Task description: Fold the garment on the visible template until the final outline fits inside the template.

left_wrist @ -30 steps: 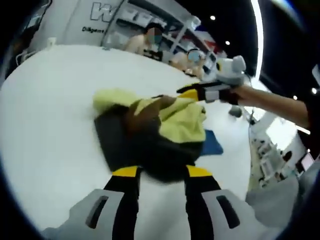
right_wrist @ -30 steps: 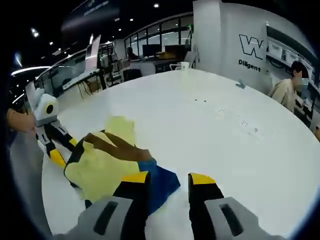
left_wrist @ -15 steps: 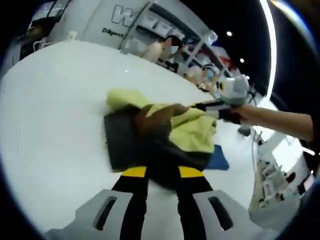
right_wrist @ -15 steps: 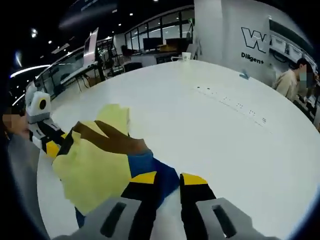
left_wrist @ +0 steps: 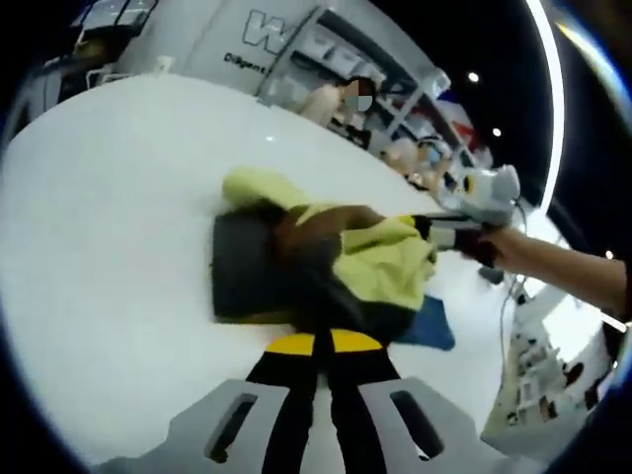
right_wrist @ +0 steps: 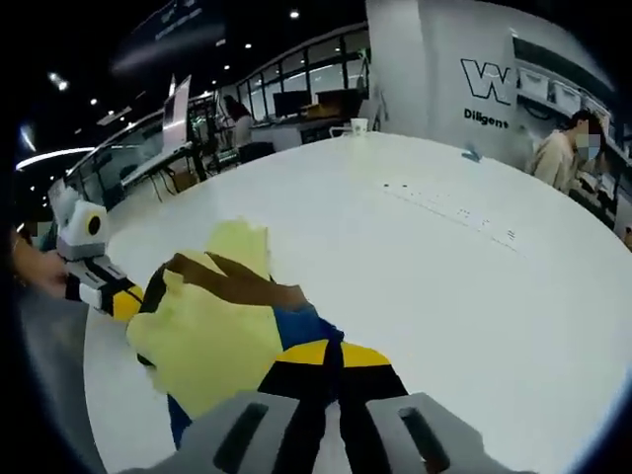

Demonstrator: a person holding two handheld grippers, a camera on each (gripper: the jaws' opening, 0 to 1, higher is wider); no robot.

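Yellow, brown and black cloth garment point(left_wrist: 316, 272) lies bunched on the round white table point(left_wrist: 109, 217), well in from its edge, partly over the flat blue template point(left_wrist: 430, 331). Left gripper point(left_wrist: 321, 346): jaws pressed together on the garment's near black hem. Right gripper point(right_wrist: 331, 355): jaws pinched at the garment edge w/ the template beside it. Judging by this, folding is midway: cloth is lumpy, spills past the template, so flattening and tucking are left.

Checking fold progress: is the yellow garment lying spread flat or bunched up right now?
Bunched up. The yellow garment sits in a crumpled heap with brown and dark layers, over the blue template, on the white table.
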